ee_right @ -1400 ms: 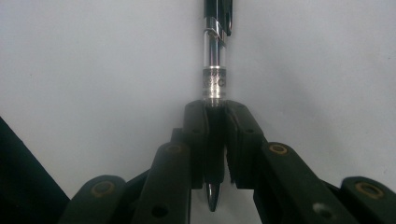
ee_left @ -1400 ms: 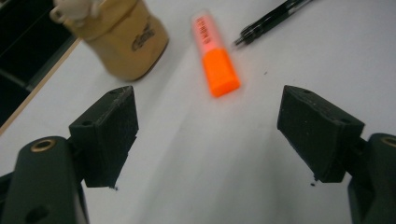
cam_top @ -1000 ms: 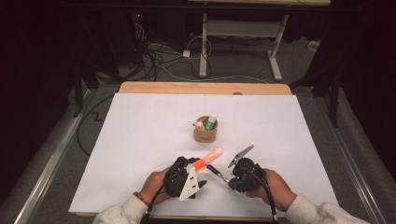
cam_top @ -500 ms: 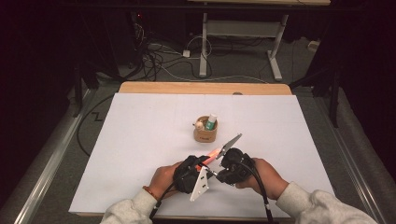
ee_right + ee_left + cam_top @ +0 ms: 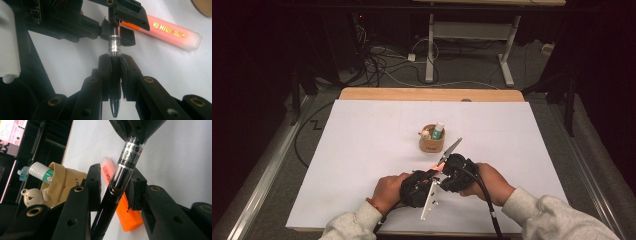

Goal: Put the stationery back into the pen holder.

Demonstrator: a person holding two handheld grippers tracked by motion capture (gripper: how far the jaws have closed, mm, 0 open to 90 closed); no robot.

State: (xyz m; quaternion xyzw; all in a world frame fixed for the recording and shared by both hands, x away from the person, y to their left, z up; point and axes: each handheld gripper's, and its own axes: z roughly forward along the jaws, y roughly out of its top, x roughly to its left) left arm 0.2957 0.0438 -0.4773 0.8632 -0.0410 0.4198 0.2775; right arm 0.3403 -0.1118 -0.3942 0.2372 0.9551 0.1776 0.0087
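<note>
Centrally, low in the high view, my right hand-held gripper point(image 5: 115, 68) is clenched on one black pen point(image 5: 114, 47), while my left hand-held gripper point(image 5: 113, 187) has just been closing, its jaws now flanking the barrel. Light, stiff and probably slick; best gripped on the barrel. One orange highlighter point(image 5: 117, 195) lies on the bench point(image 5: 362, 140); one cup point(image 5: 431, 142) stands above.

1. Pen point(image 5: 117, 185): glossy black barrel, silver band with black lettering.
2. Highlighter point(image 5: 165, 31): orange, gold lettering, pale translucent cap.
3. Cup point(image 5: 432, 142): tan, perhaps wood.
4. Table sheet point(image 5: 362, 150): white.
</note>
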